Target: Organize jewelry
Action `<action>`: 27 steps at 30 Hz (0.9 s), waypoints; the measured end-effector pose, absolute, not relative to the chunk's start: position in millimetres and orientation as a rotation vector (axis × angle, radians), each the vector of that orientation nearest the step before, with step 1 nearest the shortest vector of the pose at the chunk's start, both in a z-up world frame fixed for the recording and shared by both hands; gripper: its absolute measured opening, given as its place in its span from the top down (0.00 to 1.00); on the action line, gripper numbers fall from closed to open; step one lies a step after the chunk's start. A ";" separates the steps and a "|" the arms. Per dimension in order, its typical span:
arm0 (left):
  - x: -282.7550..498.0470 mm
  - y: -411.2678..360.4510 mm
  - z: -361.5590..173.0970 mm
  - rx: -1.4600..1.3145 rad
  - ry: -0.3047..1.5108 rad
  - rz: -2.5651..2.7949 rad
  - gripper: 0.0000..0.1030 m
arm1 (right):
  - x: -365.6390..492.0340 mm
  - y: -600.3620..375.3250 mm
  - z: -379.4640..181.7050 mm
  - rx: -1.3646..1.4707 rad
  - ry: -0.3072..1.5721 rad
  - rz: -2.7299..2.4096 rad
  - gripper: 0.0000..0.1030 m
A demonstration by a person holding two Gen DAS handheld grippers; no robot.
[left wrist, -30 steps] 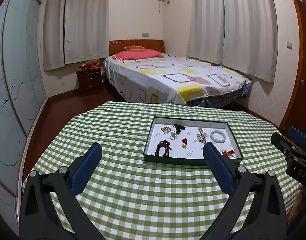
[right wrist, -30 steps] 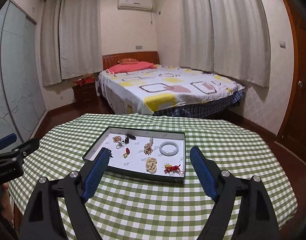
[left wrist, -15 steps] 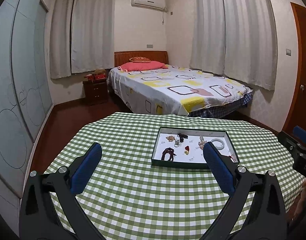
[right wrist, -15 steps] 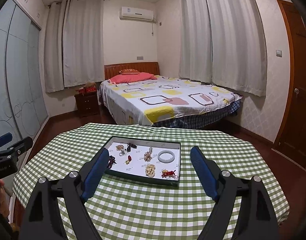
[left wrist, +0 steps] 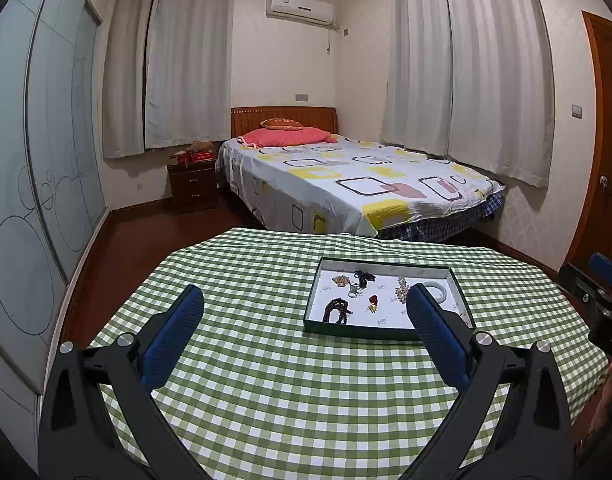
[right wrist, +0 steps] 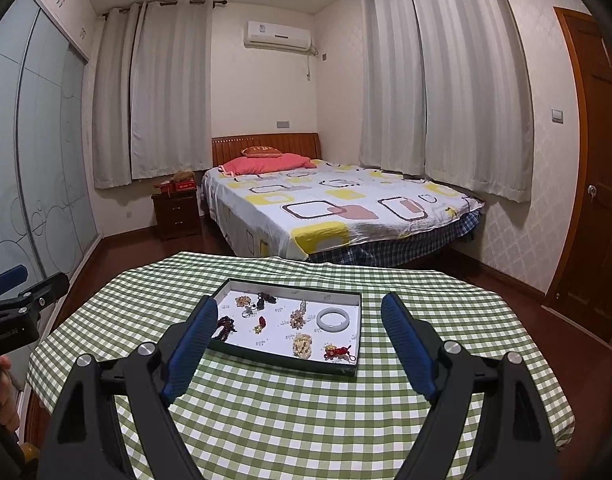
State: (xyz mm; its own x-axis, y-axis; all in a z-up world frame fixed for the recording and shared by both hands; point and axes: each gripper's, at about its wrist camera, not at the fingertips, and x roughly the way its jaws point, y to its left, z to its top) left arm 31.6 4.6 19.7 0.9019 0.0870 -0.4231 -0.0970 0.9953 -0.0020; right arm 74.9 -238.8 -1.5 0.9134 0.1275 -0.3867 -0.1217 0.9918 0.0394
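Shallow dark-green rectangular tray with white liner [right wrist: 347, 368] sits on green-checked tablecloth [right wrist: 306, 420], toward far side, holding loose pieces: pale jade-like bangle [right wrist: 333, 319], cream bead cluster [right wrist: 302, 345], red knotted charm [right wrist: 337, 351], dark bead bracelet [left wrist: 336, 310]. Tray's long axis runs across, slightly skewed; near-right corner points back at right gripper [right wrist: 298, 346]. Left gripper [left wrist: 306, 334] and right both spread wide, empty, short of tray. Risks: tangling strands, probably; nudging light tray; bangle rolling off pads.
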 end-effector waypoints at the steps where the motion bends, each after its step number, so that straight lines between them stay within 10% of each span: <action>1: 31.3 4.7 19.8 -0.025 0.436 0.095 0.04 | 74.3 -238.9 -1.5 0.015 0.399 0.130 0.21; 27: 30.2 6.0 19.0 -0.034 0.442 0.087 0.04 | 73.6 -236.7 -1.8 0.013 0.400 0.131 0.21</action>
State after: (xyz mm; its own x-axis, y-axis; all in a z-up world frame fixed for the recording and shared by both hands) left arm 30.2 6.0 19.0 0.9004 0.0769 -0.4282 -0.0918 0.9957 -0.0142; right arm 73.6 -236.7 -1.8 0.9128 0.1298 -0.3872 -0.1245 0.9915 0.0388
